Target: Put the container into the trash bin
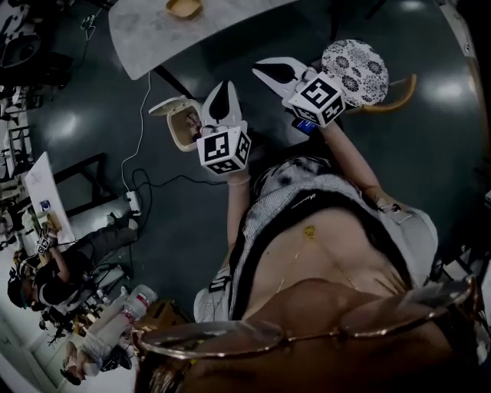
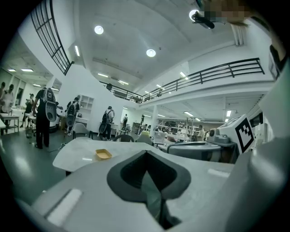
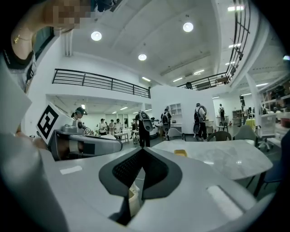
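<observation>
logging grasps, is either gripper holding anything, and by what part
Nothing is held. The left gripper and right gripper both have jaws shut and empty; the yellow container sits on the table.

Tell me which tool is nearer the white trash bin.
Left. The left tool hangs right beside the trash bin, at its right edge in the head view; the right tool is farther off on that same side.

A tall white hall, lit by round ceiling lights (image 2: pixel 151 53). A black railing (image 2: pixel 213 74) runs along an upper gallery. The floor (image 1: pixel 69 127) is dark and glossy. A pale counter (image 1: pixel 153 34) with rounded corners stands near chairs (image 3: pixel 220 135). People (image 2: pixel 44 115) stand farther back.
</observation>
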`<state>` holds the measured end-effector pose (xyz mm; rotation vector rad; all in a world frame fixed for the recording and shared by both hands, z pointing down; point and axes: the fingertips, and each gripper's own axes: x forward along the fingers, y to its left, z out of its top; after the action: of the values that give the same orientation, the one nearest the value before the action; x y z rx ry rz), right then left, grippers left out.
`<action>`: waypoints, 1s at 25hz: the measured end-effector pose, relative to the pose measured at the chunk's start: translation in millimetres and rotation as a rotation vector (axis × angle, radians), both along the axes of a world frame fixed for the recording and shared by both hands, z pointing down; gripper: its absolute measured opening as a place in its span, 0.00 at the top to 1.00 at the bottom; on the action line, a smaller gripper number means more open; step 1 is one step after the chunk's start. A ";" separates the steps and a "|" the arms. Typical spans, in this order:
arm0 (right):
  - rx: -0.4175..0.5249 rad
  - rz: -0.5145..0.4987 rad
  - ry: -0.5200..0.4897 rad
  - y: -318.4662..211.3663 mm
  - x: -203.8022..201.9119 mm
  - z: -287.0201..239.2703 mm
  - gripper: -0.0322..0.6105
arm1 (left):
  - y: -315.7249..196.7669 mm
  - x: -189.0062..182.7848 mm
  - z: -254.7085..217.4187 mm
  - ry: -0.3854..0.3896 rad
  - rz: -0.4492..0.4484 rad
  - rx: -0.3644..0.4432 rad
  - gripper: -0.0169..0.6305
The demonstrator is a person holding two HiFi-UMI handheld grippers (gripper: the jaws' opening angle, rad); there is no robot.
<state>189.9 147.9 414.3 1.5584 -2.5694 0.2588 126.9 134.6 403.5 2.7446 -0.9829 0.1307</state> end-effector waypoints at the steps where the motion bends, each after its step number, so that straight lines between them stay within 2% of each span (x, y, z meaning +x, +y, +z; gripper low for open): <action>1: 0.002 0.011 0.002 -11.6 -3.5 -1.5 0.91 | -11.3 -4.2 0.3 -0.002 0.006 -0.004 0.97; 7: -0.001 0.062 0.007 -65.6 -17.6 0.2 0.91 | -63.3 -14.3 6.1 -0.021 0.068 -0.020 0.97; 13: -0.017 0.065 -0.028 -108.8 -48.8 6.8 0.91 | -104.0 -36.9 10.7 -0.026 0.109 -0.030 0.97; 25: -0.034 0.002 0.019 -174.5 -69.9 13.3 0.91 | -171.5 -56.7 18.4 -0.024 0.061 -0.054 0.97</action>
<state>120.0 -26.6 427.6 1.5440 -2.5361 0.2844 70.2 -36.9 421.9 2.7309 -0.8886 0.1983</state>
